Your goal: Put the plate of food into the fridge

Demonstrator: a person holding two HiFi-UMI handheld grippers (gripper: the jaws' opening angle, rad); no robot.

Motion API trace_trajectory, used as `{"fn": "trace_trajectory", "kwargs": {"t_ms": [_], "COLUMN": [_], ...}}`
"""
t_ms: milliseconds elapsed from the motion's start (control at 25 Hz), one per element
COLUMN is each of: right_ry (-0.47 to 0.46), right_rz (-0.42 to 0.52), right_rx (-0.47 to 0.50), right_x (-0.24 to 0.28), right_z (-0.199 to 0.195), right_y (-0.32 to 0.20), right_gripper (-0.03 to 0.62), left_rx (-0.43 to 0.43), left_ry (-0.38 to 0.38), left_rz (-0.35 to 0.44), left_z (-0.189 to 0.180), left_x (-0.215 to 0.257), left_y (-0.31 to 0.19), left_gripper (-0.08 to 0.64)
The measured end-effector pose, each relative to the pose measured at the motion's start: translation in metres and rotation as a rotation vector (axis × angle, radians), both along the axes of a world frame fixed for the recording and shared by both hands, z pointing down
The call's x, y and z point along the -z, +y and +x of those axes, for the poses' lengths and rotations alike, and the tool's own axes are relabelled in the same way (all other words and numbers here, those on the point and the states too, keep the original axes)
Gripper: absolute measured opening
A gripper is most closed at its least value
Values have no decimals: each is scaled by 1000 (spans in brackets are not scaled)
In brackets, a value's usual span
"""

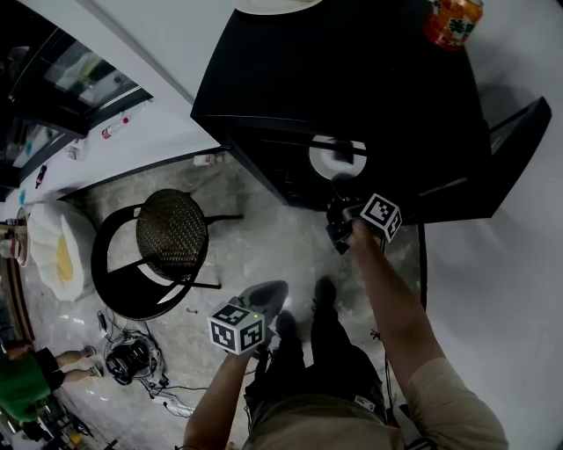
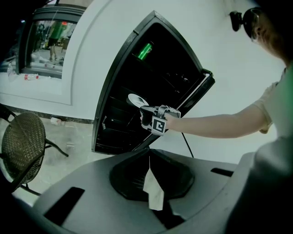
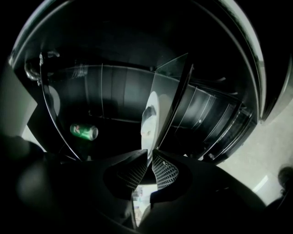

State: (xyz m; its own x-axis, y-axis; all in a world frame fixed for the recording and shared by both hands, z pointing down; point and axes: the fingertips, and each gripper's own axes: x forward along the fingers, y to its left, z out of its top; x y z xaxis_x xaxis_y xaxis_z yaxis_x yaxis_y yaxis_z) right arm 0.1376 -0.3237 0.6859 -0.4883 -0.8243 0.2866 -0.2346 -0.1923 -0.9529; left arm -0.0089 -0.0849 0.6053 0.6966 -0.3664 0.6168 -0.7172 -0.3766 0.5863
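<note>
A white plate [image 1: 327, 158] with a dark bit of food on it sits inside the open black fridge [image 1: 352, 70], over a shelf. My right gripper [image 1: 339, 183] reaches into the fridge and is shut on the plate's near rim. In the right gripper view the plate [image 3: 149, 107] stands edge-on between the jaws of the right gripper [image 3: 150, 157], beside a glass shelf. My left gripper [image 1: 264, 301] hangs low over the floor, away from the fridge, shut and holding nothing. The left gripper view looks past the left gripper [image 2: 149, 157] at the plate [image 2: 136, 99] and the right gripper [image 2: 145, 114].
The fridge door [image 1: 519, 132] stands open at the right. A green can [image 3: 84, 131] lies on a shelf inside. An orange packet [image 1: 453, 19] stands on the fridge's top. A round black chair [image 1: 171, 233] stands left on the marble floor, with cables [image 1: 132, 360] beyond it.
</note>
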Motion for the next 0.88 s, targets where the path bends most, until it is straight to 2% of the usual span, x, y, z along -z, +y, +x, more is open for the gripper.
{"fn": "trace_trajectory", "kwargs": {"t_ms": [280, 880], "right_ry": [55, 44], "right_rz": [4, 26], "right_rx": [10, -30], "right_x": [-1, 10], "right_z": [-1, -4], "right_y": [-6, -27], "right_gripper": [41, 38], "left_rx": [7, 9], "left_ry": [-2, -6], "left_rz": [-6, -11], "left_z": [-5, -11], "left_x": [-2, -5], "left_y": [0, 3], "left_gripper": [12, 12]}}
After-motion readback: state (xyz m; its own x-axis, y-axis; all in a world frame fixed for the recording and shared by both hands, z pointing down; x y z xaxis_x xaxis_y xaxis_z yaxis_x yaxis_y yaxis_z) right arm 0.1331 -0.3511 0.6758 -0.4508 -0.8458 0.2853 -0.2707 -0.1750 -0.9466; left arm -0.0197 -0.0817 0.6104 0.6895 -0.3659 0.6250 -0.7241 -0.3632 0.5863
